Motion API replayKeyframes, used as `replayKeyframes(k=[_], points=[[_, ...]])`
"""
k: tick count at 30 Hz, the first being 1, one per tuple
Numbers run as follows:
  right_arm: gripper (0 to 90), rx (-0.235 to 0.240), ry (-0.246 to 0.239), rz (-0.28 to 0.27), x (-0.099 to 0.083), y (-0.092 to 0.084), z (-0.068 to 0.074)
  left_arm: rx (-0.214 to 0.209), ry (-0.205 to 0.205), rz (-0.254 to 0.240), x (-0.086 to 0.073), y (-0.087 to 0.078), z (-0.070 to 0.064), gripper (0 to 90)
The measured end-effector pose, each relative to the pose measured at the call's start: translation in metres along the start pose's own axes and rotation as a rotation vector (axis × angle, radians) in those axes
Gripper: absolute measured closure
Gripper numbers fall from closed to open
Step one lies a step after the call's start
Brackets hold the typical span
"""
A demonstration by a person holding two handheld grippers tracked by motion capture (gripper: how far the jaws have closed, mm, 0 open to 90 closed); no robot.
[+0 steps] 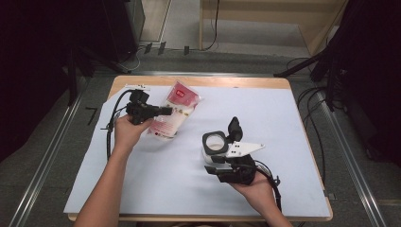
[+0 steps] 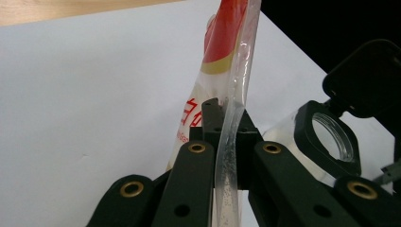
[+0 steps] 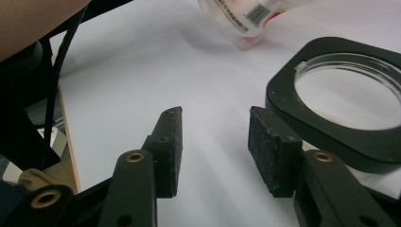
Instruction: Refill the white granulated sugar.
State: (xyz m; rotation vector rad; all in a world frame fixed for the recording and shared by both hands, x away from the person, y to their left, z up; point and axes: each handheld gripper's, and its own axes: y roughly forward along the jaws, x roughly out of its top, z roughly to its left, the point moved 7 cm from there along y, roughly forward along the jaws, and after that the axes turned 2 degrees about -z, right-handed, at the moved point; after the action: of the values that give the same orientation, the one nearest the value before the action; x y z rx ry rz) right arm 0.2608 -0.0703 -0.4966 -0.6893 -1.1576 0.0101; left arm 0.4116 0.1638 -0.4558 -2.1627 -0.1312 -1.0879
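Two handheld black grippers work over a white sheet laid on a light wooden table; the left gripper is clenched on the clear sealed edge of a red-and-white plastic pouch, its jaws pressed together with the thin film pinched between the pads, as the left gripper view shows; the pouch rises tilted from that grip, its red printed end pointing toward the far edge of the table and its white lower end near the sheet; in the right gripper view a barcode shows on the pouch's bottom corner. The right gripper stands released, its two pads apart with bare sheet between them; just beside its right pad sits a clear round jar with a black squarish rim, its black flip lid standing upright and open behind the mouth; from the right gripper view the pad looks close to the rim, but whether it touches cannot be told. The jar stands well apart from the pouch, toward the person's right.
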Motion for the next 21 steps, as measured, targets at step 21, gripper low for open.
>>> replayKeyframes(k=[21], points=[[55.1, -0.024, -0.013, 0.005, -0.013, -0.019, -0.021, 0.01, 0.054, 0.009, -0.014, -0.016, -0.003, 87.4]])
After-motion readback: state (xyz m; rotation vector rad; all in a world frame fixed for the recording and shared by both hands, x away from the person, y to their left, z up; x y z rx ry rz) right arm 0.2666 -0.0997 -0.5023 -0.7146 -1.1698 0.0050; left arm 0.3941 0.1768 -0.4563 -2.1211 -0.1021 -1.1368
